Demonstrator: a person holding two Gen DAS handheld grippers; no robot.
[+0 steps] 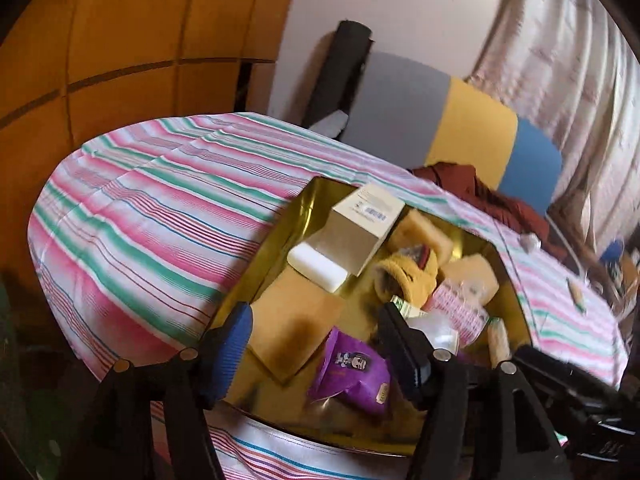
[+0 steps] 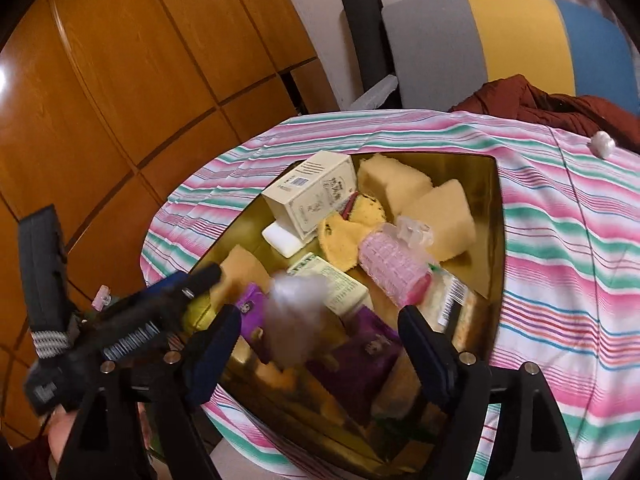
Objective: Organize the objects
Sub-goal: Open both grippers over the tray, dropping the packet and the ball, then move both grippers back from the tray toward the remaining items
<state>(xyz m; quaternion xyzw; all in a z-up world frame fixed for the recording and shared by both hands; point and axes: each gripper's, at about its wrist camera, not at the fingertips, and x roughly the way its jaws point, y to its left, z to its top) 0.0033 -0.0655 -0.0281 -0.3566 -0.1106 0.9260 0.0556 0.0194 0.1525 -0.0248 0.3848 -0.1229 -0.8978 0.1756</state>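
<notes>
A gold tin [image 1: 306,204] [image 2: 496,216] stands on the striped tablecloth [image 1: 152,216], filled with loose items. Among them are a cream carton [image 1: 360,228] [image 2: 316,196], a white soap bar [image 1: 316,266] [image 2: 282,240], yellow sponges [image 2: 392,184], a pink hair roller [image 2: 392,268] and purple packets [image 1: 356,368] [image 2: 360,356]. My left gripper [image 1: 316,348] hangs open over the tin's near end, above a purple packet. My right gripper [image 2: 320,352] is open too; a blurred clear-white thing [image 2: 296,312] lies between its fingers, and the pads do not press on it.
Behind the table stands a chair [image 2: 480,40] with a grey, yellow and blue back and a red-brown garment [image 2: 540,104] on it. Wooden cabinet doors [image 2: 140,60] fill the left. A small white item [image 2: 602,144] lies on the cloth at the right.
</notes>
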